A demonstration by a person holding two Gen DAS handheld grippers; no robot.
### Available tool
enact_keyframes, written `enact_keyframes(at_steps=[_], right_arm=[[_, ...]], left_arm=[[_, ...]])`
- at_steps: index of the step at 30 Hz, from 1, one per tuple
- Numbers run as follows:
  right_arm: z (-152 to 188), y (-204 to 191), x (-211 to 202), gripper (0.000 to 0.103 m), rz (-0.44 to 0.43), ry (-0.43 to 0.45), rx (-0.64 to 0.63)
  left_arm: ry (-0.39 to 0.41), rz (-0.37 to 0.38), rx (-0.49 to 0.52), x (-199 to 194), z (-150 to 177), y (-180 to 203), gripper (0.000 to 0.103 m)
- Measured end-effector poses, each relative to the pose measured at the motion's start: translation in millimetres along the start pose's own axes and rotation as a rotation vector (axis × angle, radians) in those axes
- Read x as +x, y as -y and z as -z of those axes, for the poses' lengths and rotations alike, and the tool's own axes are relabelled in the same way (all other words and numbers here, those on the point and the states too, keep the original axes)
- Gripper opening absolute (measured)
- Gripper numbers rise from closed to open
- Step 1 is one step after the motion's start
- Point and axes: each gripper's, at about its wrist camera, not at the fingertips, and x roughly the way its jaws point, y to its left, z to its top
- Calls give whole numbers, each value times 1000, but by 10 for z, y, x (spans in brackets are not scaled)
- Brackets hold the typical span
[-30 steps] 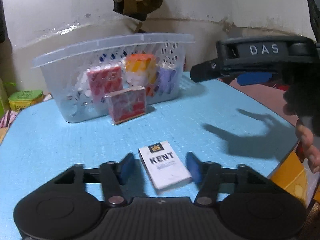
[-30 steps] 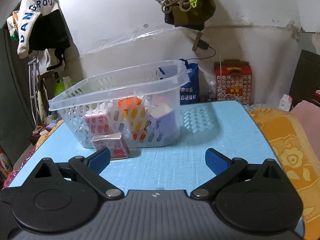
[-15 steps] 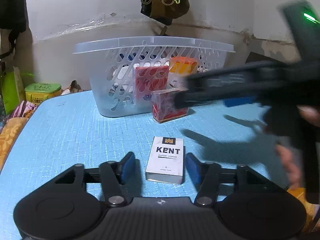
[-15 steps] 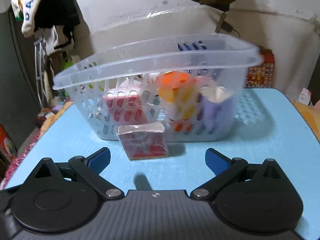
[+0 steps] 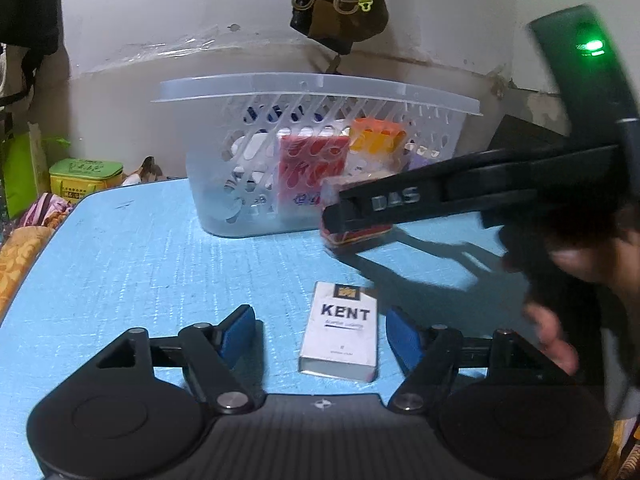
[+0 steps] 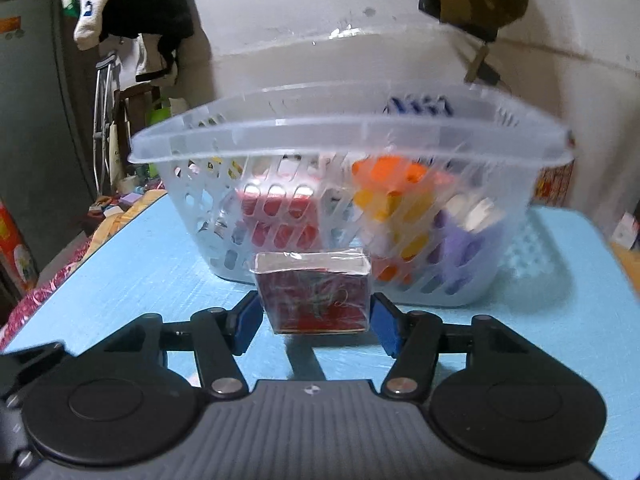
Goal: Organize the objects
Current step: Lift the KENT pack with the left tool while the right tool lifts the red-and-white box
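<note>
A white KENT pack [image 5: 342,338] lies flat on the blue table between the open fingers of my left gripper [image 5: 320,334], touching neither. A red box in clear wrap [image 6: 314,292] stands in front of the clear plastic basket [image 6: 348,136], between the fingers of my right gripper [image 6: 314,320], whose blue pads [image 6: 246,320] sit close to its sides. The right gripper [image 5: 352,216] also shows in the left wrist view, covering the red box [image 5: 356,236]. The basket [image 5: 316,88] holds red, orange, white and purple packs.
A green tin [image 5: 86,174] and patterned cloth [image 5: 28,236] lie past the table's left edge. A bag with cords hangs on the wall [image 5: 340,4] above the basket. Clothes hang at the left [image 6: 128,4].
My right gripper has moved in to the red box and narrowed around it. My left gripper has stayed open around the KENT pack, shifting slightly left.
</note>
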Motion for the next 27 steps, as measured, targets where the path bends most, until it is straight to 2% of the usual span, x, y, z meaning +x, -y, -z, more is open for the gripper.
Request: enact_keyframes(at_steps=[2, 4, 6, 7, 11, 17, 27], right_arm=[[2, 61, -116, 62, 7, -8, -6], [12, 150, -206, 62, 2, -21, 9], [39, 251, -293, 62, -12, -34, 39], [45, 309, -333, 62, -20, -35, 53], [45, 486, -497, 62, -43, -9, 106], [102, 616, -697, 62, -82, 14, 156], [234, 485, -803, 62, -85, 16, 78]], left_arm=[[2, -9, 18, 10, 5, 38, 74], [3, -16, 35, 18, 6, 72, 67], [3, -25, 56, 9, 1, 122, 46], [3, -20, 60, 4, -5, 138, 42], [21, -61, 83, -21, -14, 194, 42], [76, -52, 81, -161, -101, 197, 41], [102, -34, 83, -270, -174, 242, 41]])
